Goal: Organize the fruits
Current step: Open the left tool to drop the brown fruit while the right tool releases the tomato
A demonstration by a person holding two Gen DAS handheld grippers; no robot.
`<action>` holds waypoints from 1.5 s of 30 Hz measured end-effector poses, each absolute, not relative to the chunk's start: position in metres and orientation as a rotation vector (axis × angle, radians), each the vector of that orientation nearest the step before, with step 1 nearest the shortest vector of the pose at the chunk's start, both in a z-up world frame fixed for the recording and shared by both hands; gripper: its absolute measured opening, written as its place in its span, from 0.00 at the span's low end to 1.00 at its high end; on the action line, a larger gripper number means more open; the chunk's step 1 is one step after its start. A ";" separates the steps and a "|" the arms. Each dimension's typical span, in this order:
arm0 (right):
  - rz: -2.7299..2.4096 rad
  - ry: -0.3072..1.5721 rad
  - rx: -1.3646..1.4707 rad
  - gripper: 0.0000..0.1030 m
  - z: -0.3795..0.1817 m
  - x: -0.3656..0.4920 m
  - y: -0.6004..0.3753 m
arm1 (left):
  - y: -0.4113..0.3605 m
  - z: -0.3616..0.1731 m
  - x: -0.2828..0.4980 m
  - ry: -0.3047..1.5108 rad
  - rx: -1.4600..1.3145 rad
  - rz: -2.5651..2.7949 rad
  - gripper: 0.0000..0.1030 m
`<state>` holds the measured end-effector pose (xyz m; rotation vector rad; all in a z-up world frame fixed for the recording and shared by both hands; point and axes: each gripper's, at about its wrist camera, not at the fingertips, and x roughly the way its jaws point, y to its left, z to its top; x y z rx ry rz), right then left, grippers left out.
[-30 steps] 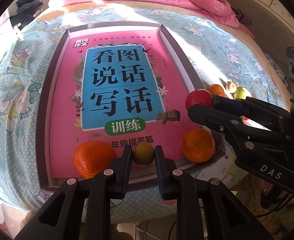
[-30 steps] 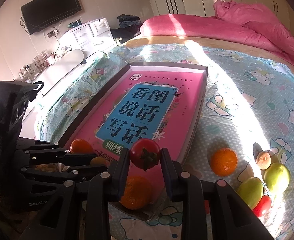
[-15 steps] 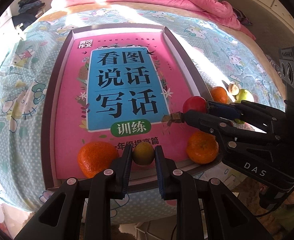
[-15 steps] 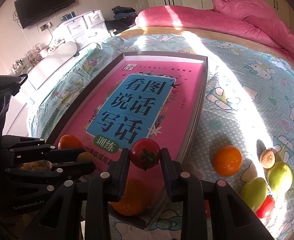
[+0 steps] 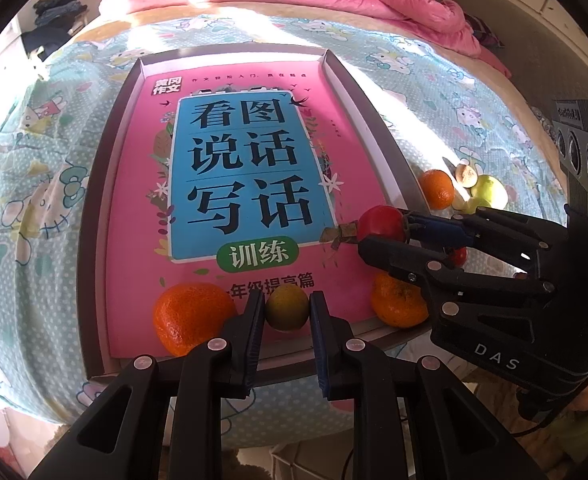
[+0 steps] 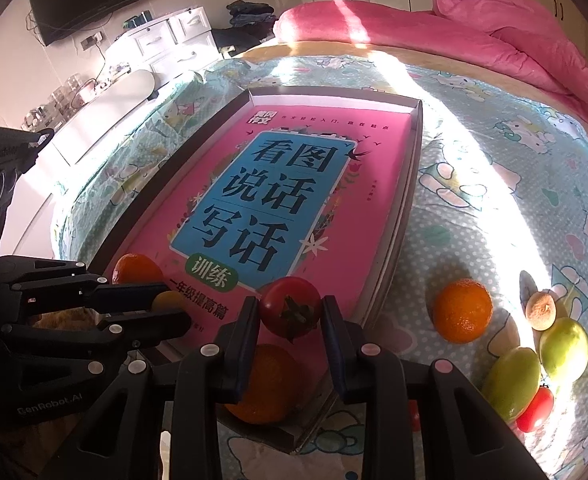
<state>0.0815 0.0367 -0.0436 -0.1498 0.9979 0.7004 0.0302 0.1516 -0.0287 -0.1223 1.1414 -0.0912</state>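
While both tongs are loaded, the sorting looks about half done. The left tongs (image 5: 287, 312) are pinched as narrow as they go on a small yellow-green fruit (image 5: 286, 306), low over the near end of the shallow tray (image 5: 94, 216) between two oranges, one (image 5: 188, 317) to its left and one (image 5: 398, 300) in the right corner; that gap reads as the spot meant for it. The right tongs (image 6: 291, 312) are nearly closed on a red tomato (image 6: 291, 307), stem end toward the camera, hovering over the same end of the tray, probably bound for the row forming there. A pink workbook cover (image 5: 234, 184) lines the tray floor; it reads 看图说话写话, 训练 on a green badge, 黄冈作文 at the top corner. "DAS" is printed on the right tongs' body and "GenRobot.AI" on the left. Still waiting on the bedsheet (image 6: 494, 200) to the right are an orange (image 6: 462, 310), two green fruits (image 6: 534, 364), a brown one and a small tomato.
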 end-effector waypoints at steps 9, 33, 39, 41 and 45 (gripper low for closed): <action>0.701 0.998 -0.126 0.31 -0.044 0.080 0.034 | 0.152 -0.028 0.032 1.142 -0.129 -0.096 0.23; 0.710 0.965 0.022 0.37 -0.032 0.070 0.003 | 0.151 -0.027 0.030 1.138 -0.145 -0.108 0.36; 0.711 0.949 0.017 0.41 -0.028 0.066 0.002 | 0.153 -0.023 0.030 1.129 -0.143 -0.096 0.46; 0.713 0.945 0.014 0.41 -0.027 0.064 0.001 | 0.154 -0.021 0.029 1.126 -0.153 -0.096 0.49; 0.717 0.931 0.003 0.42 -0.023 0.061 0.000 | 0.157 -0.018 0.029 1.116 -0.174 -0.095 0.51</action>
